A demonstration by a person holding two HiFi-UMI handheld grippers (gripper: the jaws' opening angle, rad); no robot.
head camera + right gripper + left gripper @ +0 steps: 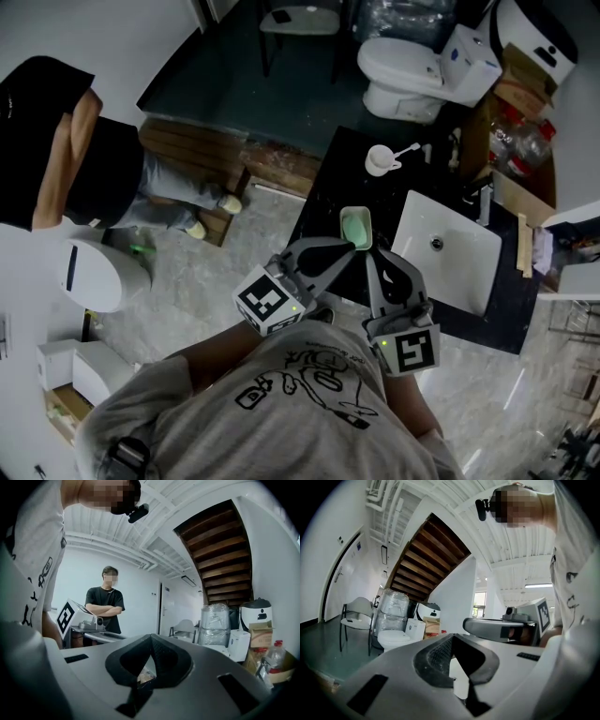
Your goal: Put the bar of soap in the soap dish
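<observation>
Nearest, low in view: grey shirt (309,394). Just beyond, left tongs (452,639) and right tongs (150,644) both pressed together, pinching nothing, tips beside the soap dish (355,209) near the worktop's (337,178) front edge, left of the sink (450,253). Appears to hold the pale green bar of soap (356,230) already. Probably finishing: next, drawing clear without nudging the dish.

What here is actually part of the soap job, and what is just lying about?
Part of the job: the green soap dish, the left gripper and the right gripper, both with jaws together, holding nothing. No bar of soap is clear to see.

Just lying about: white cup, sink, toilet, chair, bottles.
</observation>
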